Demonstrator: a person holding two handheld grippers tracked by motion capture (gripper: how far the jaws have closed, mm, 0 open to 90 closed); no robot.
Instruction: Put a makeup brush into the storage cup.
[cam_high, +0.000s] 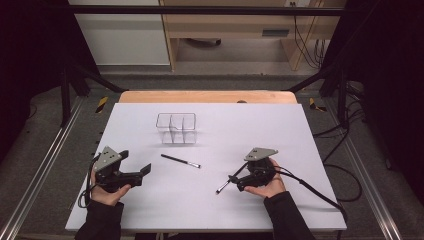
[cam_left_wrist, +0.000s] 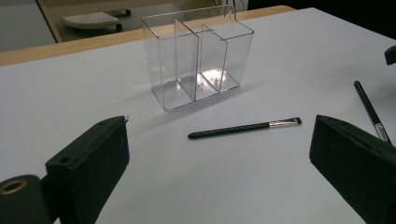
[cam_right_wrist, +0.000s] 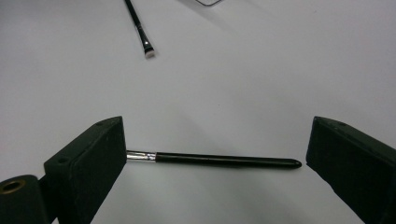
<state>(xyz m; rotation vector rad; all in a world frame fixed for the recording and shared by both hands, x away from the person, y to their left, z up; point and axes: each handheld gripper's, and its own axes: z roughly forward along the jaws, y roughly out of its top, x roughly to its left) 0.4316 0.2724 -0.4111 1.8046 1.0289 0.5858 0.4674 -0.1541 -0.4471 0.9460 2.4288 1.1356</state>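
Across the white table (cam_high: 300, 150) in front of me, everything sits well apart. Toward the far middle stands the clear organizer (cam_high: 176, 128), upright, with dividers splitting it into compartments that hold nothing I can see. My left gripper (cam_high: 146, 170) rests low on the table at the near left, jaws spread wide and holding nothing. My right gripper (cam_high: 231, 178) rests at the near right, its jaws likewise spread wide apart; in its own view the second brush (cam_right_wrist: 212, 160) lies flat on the table between them, crosswise, its metal ferrule end running up against or behind one jaw, its dark tail end just short of the other. I am not gripping it. Between the organizer and my grippers lies the first brush (cam_high: 180, 160), flat, slim and dark, bristle end pointing right.
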